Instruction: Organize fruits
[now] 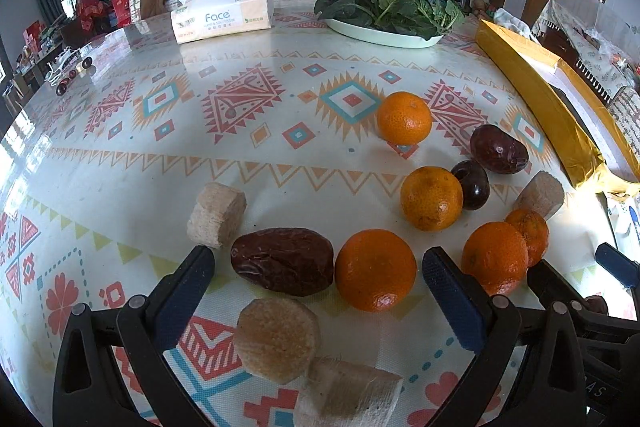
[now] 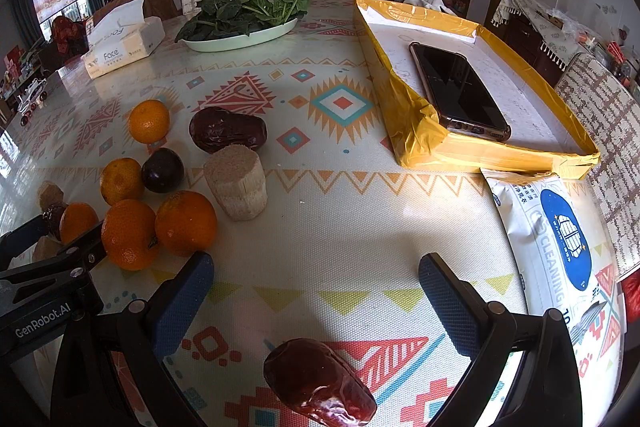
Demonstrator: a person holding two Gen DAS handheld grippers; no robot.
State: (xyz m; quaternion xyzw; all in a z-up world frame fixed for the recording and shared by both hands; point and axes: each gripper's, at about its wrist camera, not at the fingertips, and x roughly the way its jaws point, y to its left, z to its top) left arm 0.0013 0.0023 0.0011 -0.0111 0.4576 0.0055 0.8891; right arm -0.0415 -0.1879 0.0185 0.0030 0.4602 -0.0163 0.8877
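Your left gripper (image 1: 318,269) is a black plastic frame with two angled fingers, each faced with a dark blue, finely textured pad (image 1: 448,291). Round grey rivets sit at the joints of the black linkage bars. Your right gripper (image 2: 316,277) is built the same: black arms, blue ribbed pads (image 2: 180,303), grey pivot pins. In the right wrist view, the left unit's black body carries white "GenRobot.AI" lettering (image 2: 42,321) at the near left

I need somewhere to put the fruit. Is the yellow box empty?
Not empty: a phone lies inside the yellow box; no fruit is in it.
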